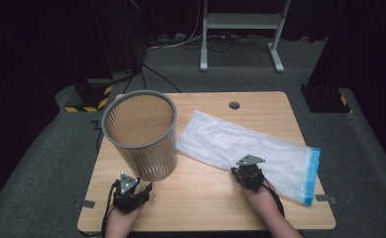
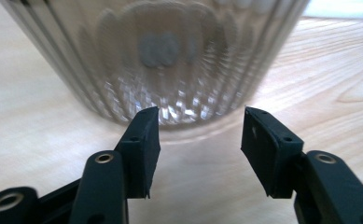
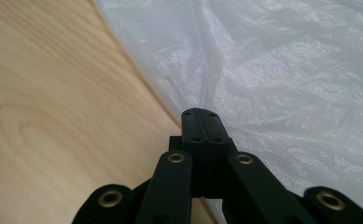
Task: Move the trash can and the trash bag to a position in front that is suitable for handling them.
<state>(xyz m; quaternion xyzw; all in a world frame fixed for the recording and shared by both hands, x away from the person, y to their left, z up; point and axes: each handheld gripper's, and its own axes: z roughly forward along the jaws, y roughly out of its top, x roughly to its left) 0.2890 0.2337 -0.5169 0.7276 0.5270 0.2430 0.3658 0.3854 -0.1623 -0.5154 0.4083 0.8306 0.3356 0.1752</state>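
A grey ribbed wastebasket (image 1: 140, 134) stands upright at the table's left. A white translucent plastic bag (image 1: 250, 146) with a blue band at one end lies flat to its right. My left gripper (image 1: 141, 187) rests on the wooden table (image 1: 205, 198) just in front of the basket, open and empty. In the left gripper view its jaws (image 2: 200, 123) spread wide, facing the basket's base (image 2: 170, 56). My right gripper (image 1: 240, 171) sits at the bag's near edge. In the right gripper view it (image 3: 201, 112) is shut, with a fold of the bag (image 3: 282, 70) pinched at its tip.
A cable hole (image 1: 234, 105) lies near the table's far edge. Beyond the table stand a white frame (image 1: 240, 22) and dark stands with yellow-black tape (image 1: 89, 96) on grey carpet. Bare wood (image 1: 200, 188) spans between the two hands.
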